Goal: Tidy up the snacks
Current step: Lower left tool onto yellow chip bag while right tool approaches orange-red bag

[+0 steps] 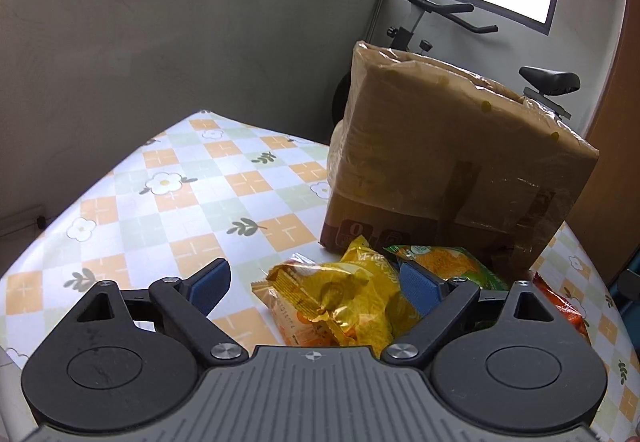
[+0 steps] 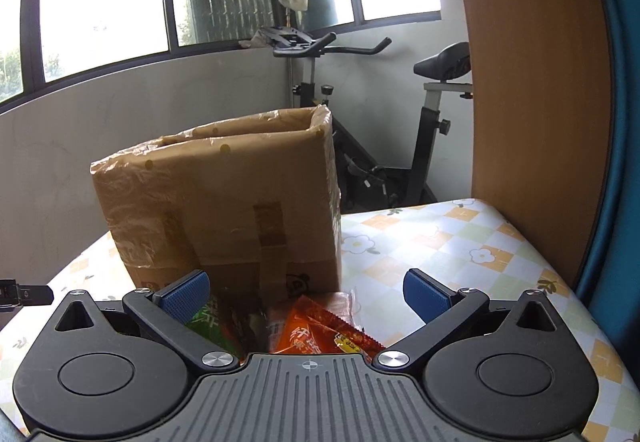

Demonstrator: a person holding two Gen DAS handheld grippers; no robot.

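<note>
Left tongs (image 1: 316,284) are spread wide over the yellow snack packet (image 1: 340,306); right tongs (image 2: 306,296) gape above the orange packet (image 2: 316,334). Behind, toward the surface's (image 1: 160,202) far edge, the lined box (image 1: 448,162) is seen, contents hidden.

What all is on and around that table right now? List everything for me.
cardboard box: one, brown, plastic-lined, upright on the table
yellow snack packet: one, in front of the box, between the left jaws
green snack packet: one, beside the yellow one
orange-red snack packet: one, in front of the box, under the right gripper
table: one, checked flower-print cover
exercise bike: one, black, behind the table
left gripper: black, blue pads, open
right gripper: black, blue pads, open
</note>
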